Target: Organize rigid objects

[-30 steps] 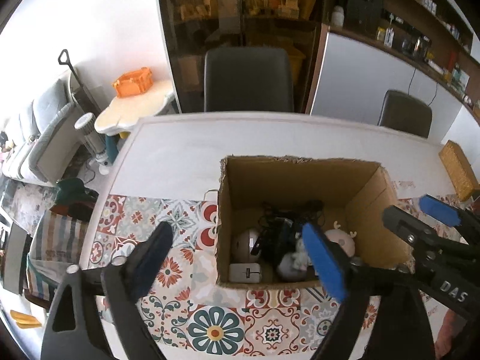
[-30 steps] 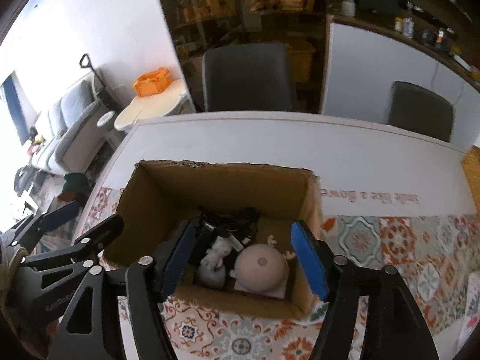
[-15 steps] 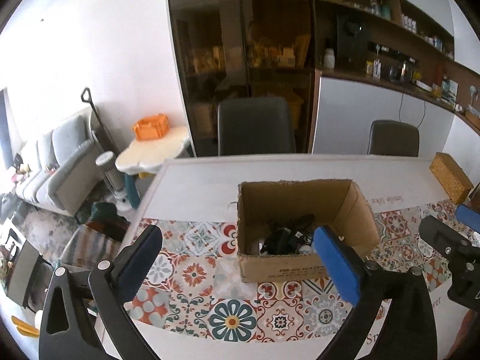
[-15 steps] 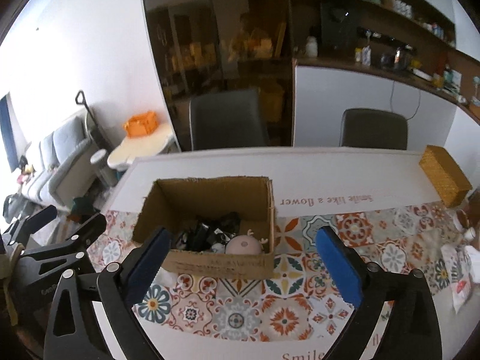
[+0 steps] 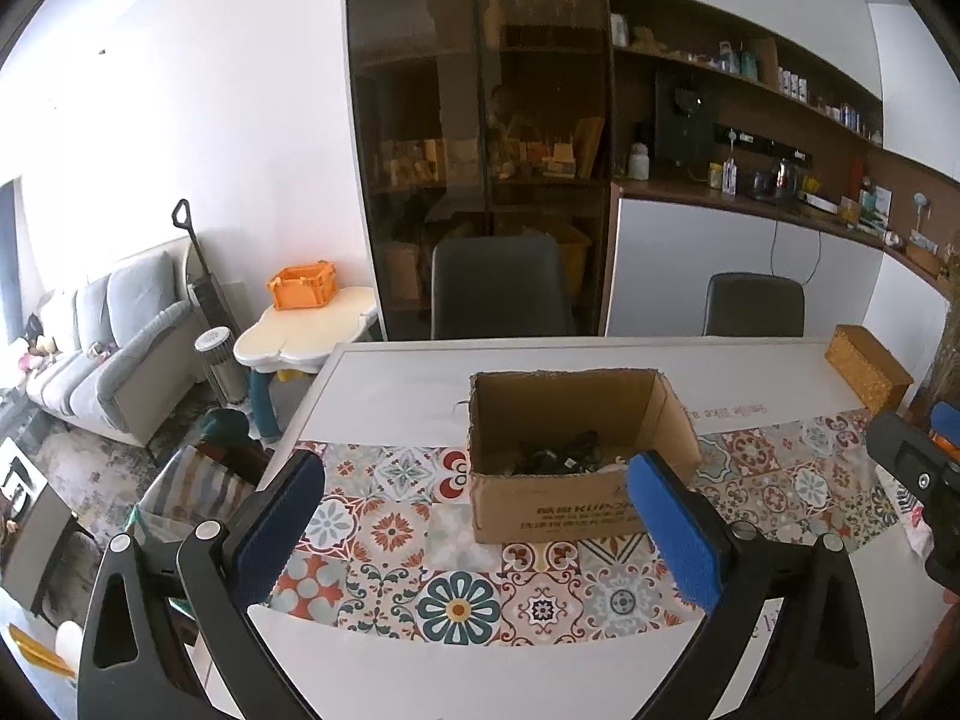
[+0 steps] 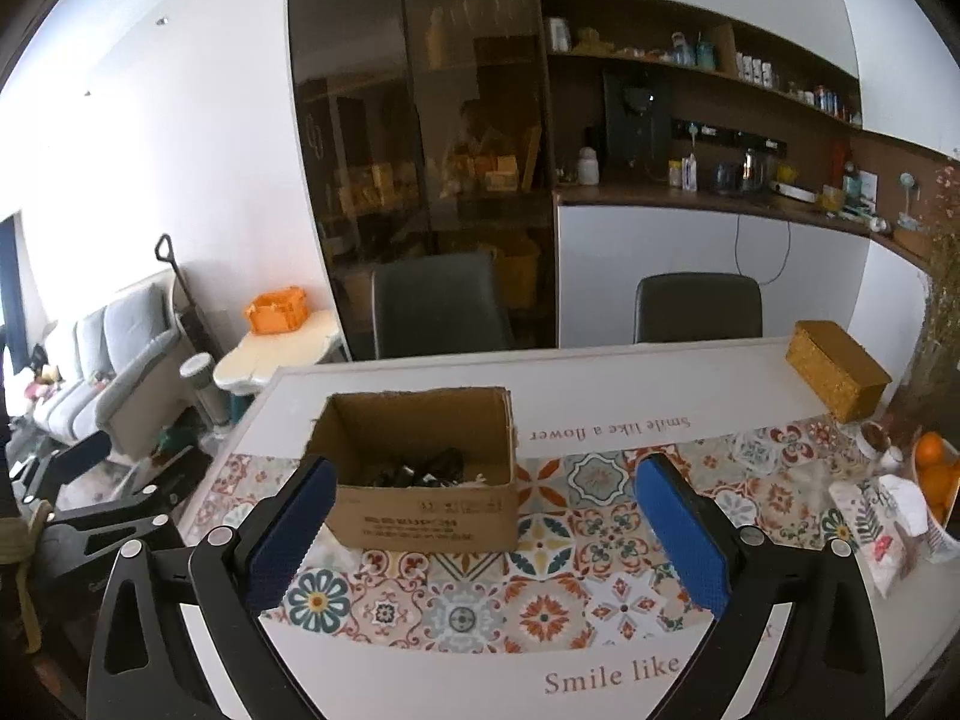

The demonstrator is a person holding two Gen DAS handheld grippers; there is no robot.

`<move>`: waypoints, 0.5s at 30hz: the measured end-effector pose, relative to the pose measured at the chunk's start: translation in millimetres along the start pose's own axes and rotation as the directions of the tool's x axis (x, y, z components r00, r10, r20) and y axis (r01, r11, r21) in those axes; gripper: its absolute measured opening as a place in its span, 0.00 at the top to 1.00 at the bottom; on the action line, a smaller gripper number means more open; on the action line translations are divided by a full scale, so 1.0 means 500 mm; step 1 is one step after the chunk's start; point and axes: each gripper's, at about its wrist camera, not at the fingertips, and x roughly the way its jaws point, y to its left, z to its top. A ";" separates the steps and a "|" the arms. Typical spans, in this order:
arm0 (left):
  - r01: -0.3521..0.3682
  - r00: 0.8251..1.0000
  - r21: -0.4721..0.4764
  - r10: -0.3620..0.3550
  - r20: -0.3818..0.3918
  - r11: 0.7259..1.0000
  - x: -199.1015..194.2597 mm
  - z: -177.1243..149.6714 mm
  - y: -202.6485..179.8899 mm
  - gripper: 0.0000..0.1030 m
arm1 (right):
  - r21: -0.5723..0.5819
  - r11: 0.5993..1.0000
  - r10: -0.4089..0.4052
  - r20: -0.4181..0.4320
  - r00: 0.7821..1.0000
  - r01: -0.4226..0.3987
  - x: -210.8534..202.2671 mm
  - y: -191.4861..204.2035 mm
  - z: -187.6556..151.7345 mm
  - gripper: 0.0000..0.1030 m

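Judging from the cardboard box (image 5: 579, 456) on the tiled table runner (image 5: 384, 531), we expect stiff walls, a light load of dark tangled items, and best purchase on opposite sides, our left gripper (image 5: 477, 531) and right gripper (image 6: 480, 531) both spread wide and empty.

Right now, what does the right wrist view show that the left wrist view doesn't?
Only the right wrist view shows the bowl of oranges, the patterned packets beside it near the table's right edge, and the "Smile like a flower" print in full. Only the left wrist view shows the striped fabric below the table's left edge. Both show the open cardboard box holding dark items, the woven box, two chairs, the orange crate, and both grippers, left and right, open and empty.
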 end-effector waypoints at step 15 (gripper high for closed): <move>-0.023 0.996 0.010 0.023 0.087 1.000 -0.088 -0.002 0.014 0.00 | 0.019 0.999 0.043 0.052 0.998 -0.044 -0.081 0.010 -0.022 0.02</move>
